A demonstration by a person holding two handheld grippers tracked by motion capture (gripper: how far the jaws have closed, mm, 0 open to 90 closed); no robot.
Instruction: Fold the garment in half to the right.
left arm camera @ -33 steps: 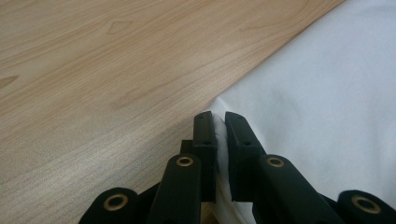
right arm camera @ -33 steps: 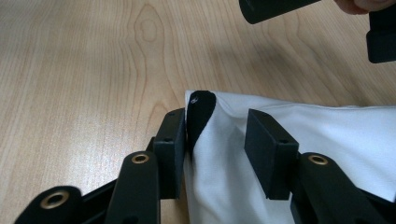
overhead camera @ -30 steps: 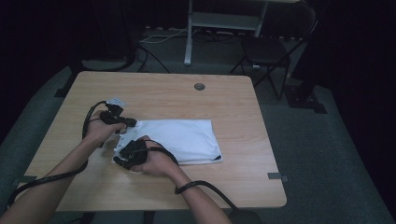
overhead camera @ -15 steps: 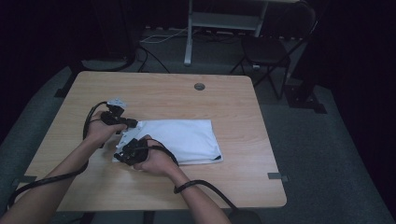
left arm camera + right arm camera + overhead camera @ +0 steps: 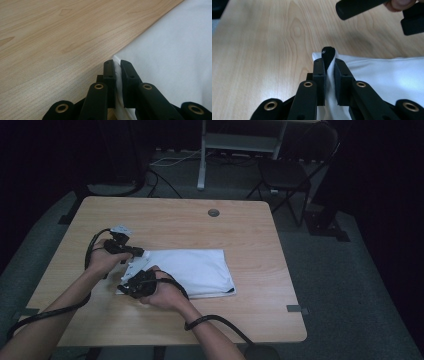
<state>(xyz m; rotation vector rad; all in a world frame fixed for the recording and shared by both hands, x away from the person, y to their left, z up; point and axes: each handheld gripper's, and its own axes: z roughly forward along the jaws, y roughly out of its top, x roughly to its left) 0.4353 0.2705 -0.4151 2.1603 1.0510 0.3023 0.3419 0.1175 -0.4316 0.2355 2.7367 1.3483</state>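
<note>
High view: a folded white cloth (image 5: 190, 272) lies left of centre on the wooden surface (image 5: 250, 235). At its upper-left corner the left claw (image 5: 137, 253) is clamped on the cloth's edge; just below, the right claw (image 5: 127, 287), its jaws having just closed, pinches the lower-left corner. Best to lift both corners together, level and taut, so neither slips.

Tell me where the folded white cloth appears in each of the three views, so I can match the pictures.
High view: the white cloth lies flat on the table, centre-left, its left edge at both tools.
Left gripper view: it covers the right side, its corner pinched by the left tool.
Right gripper view: it lies at lower right, its edge bunched in the right tool.
Shared landmark: the light wood grain beside the cloth's left edge.
</note>
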